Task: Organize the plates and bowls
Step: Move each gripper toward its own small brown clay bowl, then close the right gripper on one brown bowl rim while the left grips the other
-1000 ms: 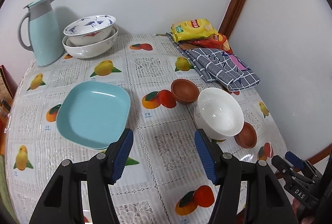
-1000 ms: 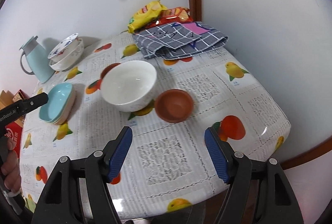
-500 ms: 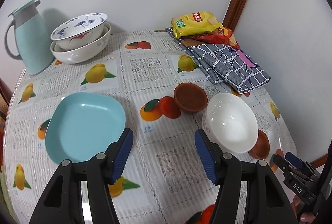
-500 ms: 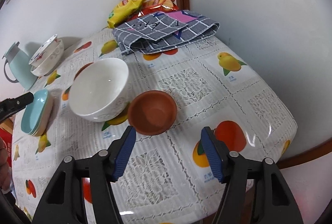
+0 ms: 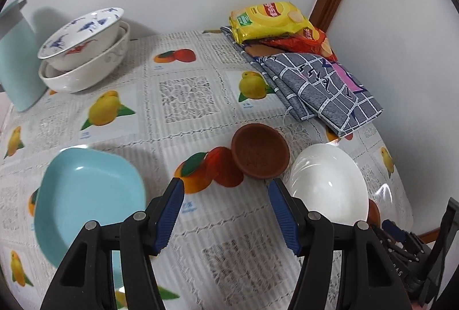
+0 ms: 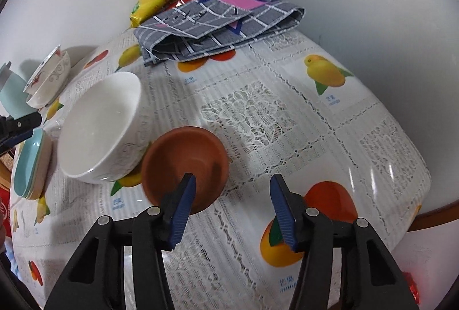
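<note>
My left gripper (image 5: 226, 189) is open and empty, just short of a small brown bowl (image 5: 259, 150). A white bowl (image 5: 327, 183) stands to its right and a light blue square plate (image 5: 86, 195) to its left. Two stacked patterned bowls (image 5: 83, 52) sit at the back left. My right gripper (image 6: 232, 189) is open, with its left finger over the near rim of a second brown bowl (image 6: 183, 163). The white bowl (image 6: 100, 126) touches that bowl's left side. The blue plate (image 6: 28, 166) shows at the left edge.
A light blue jug (image 5: 14, 60) stands at the back left. A folded grey checked cloth (image 5: 318, 86) and snack packets (image 5: 266, 20) lie at the back right by the wall. The table's edge (image 6: 413, 209) drops off to the right.
Both grippers have moved forward over the table. The left one has closed in on the far brown bowl; the right one has reached the near brown bowl. Nothing was grasped.
</note>
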Tool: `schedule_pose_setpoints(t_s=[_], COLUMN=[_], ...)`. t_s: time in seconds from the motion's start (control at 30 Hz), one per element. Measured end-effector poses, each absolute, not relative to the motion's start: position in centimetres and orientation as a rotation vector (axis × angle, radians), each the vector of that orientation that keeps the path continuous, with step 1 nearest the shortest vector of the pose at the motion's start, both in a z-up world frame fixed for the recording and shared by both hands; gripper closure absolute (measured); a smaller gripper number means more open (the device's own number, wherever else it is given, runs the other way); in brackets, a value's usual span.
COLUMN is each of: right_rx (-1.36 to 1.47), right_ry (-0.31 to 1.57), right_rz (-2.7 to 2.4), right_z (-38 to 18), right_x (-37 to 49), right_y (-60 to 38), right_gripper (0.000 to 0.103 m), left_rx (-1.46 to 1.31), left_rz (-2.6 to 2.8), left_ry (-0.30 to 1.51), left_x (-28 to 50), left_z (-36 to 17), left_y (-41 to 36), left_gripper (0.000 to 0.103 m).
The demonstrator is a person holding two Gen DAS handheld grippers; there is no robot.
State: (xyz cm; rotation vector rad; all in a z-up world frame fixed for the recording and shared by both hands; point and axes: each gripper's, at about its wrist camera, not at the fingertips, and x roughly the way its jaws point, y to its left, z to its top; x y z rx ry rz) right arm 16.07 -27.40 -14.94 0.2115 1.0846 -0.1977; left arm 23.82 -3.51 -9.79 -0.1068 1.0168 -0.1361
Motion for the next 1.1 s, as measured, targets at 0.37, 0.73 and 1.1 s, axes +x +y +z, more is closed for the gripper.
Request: schedule_pose_setpoints(t_s=[0.37, 0.73, 1.1], right_rx=[0.198, 0.172, 0.186], right_ry=[1.084, 1.055, 1.043], right_rz=[-0.176, -0.191, -0.158], right_z=[-16.2, -16.4, -16.3], right_x=[16.9, 17.5, 18.0], right_y=[-27.5, -27.4, -26.7], right_gripper=[0.05, 0.067, 0.087], left_rx=[-0.113, -0.106, -0.132], left_rz=[-0.146, -0.132, -0.179], left_ry=[1.074, 1.112, 1.119], left_x=[28.3, 30.5, 31.1], left_z=[-12.1, -14.8, -15.6], left_y=[-4.6, -5.4, -6.2], left_gripper=[0.044, 0.046, 0.079])
